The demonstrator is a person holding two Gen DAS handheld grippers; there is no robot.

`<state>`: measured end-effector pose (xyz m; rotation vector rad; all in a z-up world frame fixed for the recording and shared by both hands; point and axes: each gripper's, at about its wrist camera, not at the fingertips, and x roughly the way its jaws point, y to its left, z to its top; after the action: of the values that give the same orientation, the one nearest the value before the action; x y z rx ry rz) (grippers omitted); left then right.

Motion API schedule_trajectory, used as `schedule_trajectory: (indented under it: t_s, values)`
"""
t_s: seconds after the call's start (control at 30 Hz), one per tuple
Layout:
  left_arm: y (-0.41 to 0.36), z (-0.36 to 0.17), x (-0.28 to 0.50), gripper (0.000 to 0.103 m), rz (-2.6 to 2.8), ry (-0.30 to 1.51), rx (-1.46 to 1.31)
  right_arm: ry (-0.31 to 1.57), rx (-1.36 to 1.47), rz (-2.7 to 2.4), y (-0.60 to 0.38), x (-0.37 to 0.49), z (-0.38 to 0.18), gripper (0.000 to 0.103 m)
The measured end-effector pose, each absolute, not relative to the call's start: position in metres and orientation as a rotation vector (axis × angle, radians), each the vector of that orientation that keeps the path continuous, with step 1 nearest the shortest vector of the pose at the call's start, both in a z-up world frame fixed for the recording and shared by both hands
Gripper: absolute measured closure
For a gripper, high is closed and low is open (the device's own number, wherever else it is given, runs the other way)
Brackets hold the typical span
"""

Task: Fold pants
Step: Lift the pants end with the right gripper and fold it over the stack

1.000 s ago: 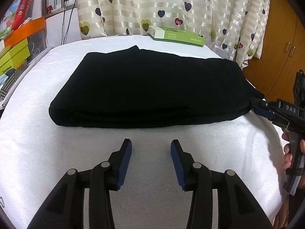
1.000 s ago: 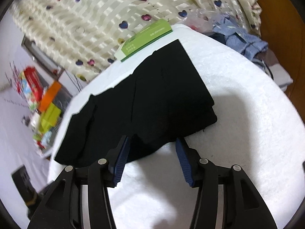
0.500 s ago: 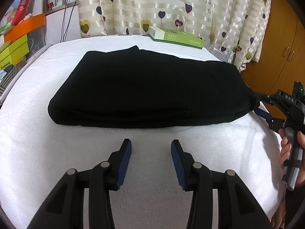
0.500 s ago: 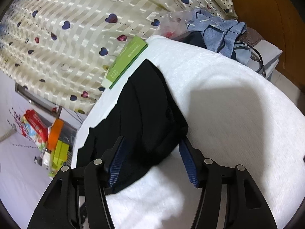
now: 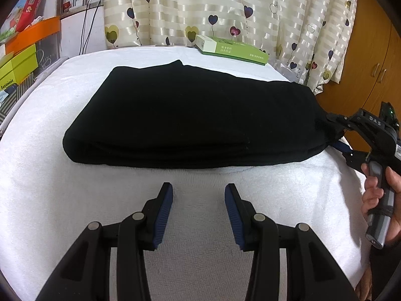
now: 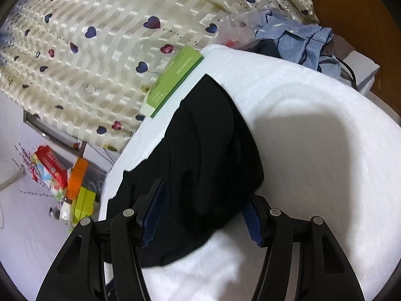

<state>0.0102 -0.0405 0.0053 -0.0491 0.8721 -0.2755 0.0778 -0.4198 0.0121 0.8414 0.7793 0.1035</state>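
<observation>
Seemingly, from the left wrist view, the black pants (image 5: 190,115) are laid in a folded stack across the middle of the white-covered surface (image 5: 50,188), their long side toward the near edge. The left tongs (image 5: 198,202) are held spread and empty just short of that side, touching nothing. At the right edge, the right tongs (image 5: 334,131) are set around the end of the stack.

From the right wrist view, the right tongs (image 6: 203,208) are seen spread, with the cloth's end bunched between the two blue pads; whether the cloth is pinched cannot be told, though a gap seems left on either side. A green box (image 6: 173,80) is set at the far edge.

The fabric is judged soft, limp and light (several layers thick, so likely to sag and slide apart). A hold is best taken at an end corner through all layers. The stack's underside and layer count are hidden; black folds are hard to separate.
</observation>
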Motion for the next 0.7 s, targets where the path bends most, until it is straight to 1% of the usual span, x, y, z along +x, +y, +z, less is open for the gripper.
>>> schedule_trajectory:
  t_s: [0.03, 0.07, 0.1, 0.13, 0.2, 0.47, 0.7]
  values:
    - [-0.041, 0.005, 0.01, 0.057, -0.276, 0.872, -0.049, 0.78, 0.837, 0.101, -0.419, 0.081, 0.013, 0.045]
    - [-0.041, 0.005, 0.01, 0.057, -0.276, 0.872, -0.049, 0.782, 0.82, 0.1, -0.416, 0.084, 0.015, 0.051]
    - [-0.041, 0.005, 0.01, 0.057, -0.275, 0.872, -0.048, 0.787, 0.798, 0.093, -0.414, 0.085, 0.016, 0.065]
    - [-0.041, 0.005, 0.01, 0.057, -0.276, 0.872, -0.049, 0.792, 0.777, 0.086, -0.413, 0.087, 0.017, 0.073]
    - [-0.041, 0.005, 0.01, 0.057, -0.275, 0.872, -0.047, 0.784, 0.748, 0.091, -0.41, 0.088, 0.022, 0.077]
    - [-0.04, 0.005, 0.011, 0.057, -0.278, 0.872, -0.051, 0.714, 0.62, 0.202, -0.384, 0.096, 0.068, 0.08]
    - [-0.029, 0.009, 0.009, 0.058, -0.253, 0.849, -0.094, 0.667, 0.42, 0.374, -0.313, 0.111, 0.116, 0.08]
